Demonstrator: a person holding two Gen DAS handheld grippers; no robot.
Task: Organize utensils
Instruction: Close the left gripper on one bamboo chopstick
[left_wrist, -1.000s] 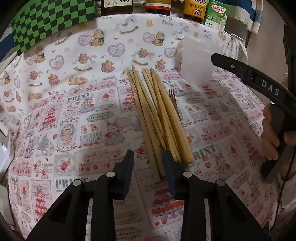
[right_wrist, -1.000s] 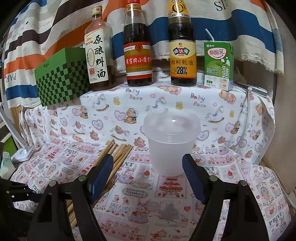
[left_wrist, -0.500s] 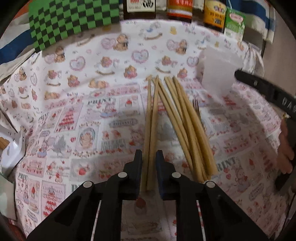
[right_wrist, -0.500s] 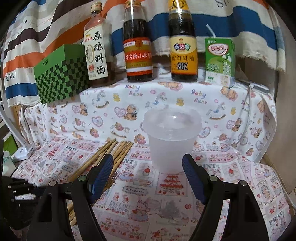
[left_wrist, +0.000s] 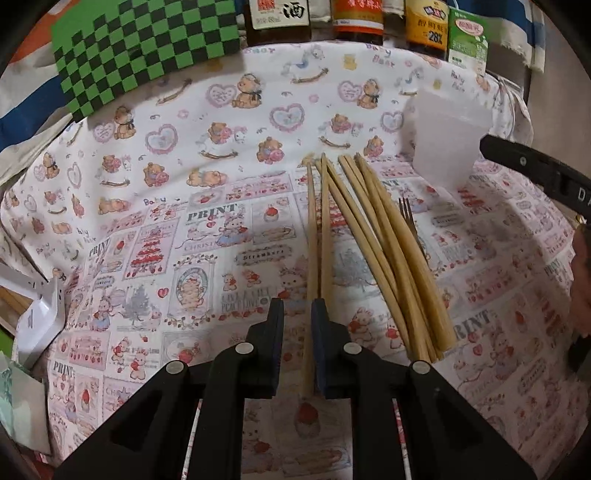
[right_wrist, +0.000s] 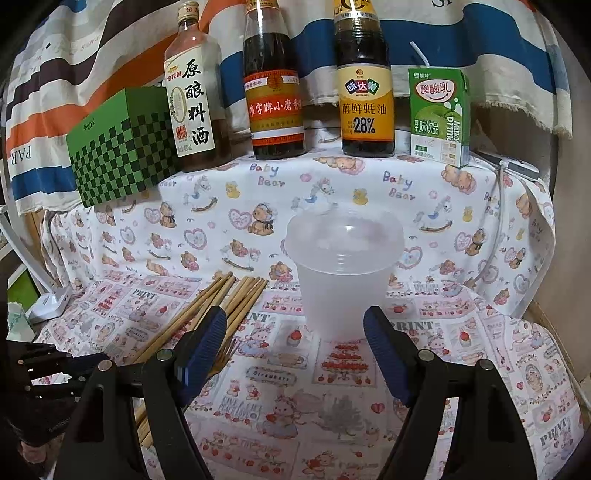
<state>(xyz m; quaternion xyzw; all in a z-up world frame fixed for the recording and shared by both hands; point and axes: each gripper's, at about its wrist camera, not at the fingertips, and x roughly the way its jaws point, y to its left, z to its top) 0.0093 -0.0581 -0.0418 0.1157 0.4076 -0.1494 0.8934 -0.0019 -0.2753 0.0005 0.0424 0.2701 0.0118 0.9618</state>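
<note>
The left claw (left_wrist: 297, 321) pinches two chopsticks (left_wrist: 317, 236), nearly closed on them. The right claw (right_wrist: 295, 341) gapes wide, holding nothing, before the plastic cup (right_wrist: 341, 269).

A printed cloth (right_wrist: 424, 206) with bears, hearts and strawberries covers the table. Along the back edge stand three bottles in a row: a white-labelled bottle (right_wrist: 192, 96) at the left, a red-labelled bottle (right_wrist: 275, 92) in the middle and a yellow-labelled bottle (right_wrist: 365, 88) marked 28%. A green milk drink carton (right_wrist: 439, 118) with a straw stands just right of them. A green checkered box (right_wrist: 122, 147) sits left of the bottles. A striped cloth (right_wrist: 498, 55) hangs behind. A white device (right_wrist: 48, 304) lies at the far left
</note>
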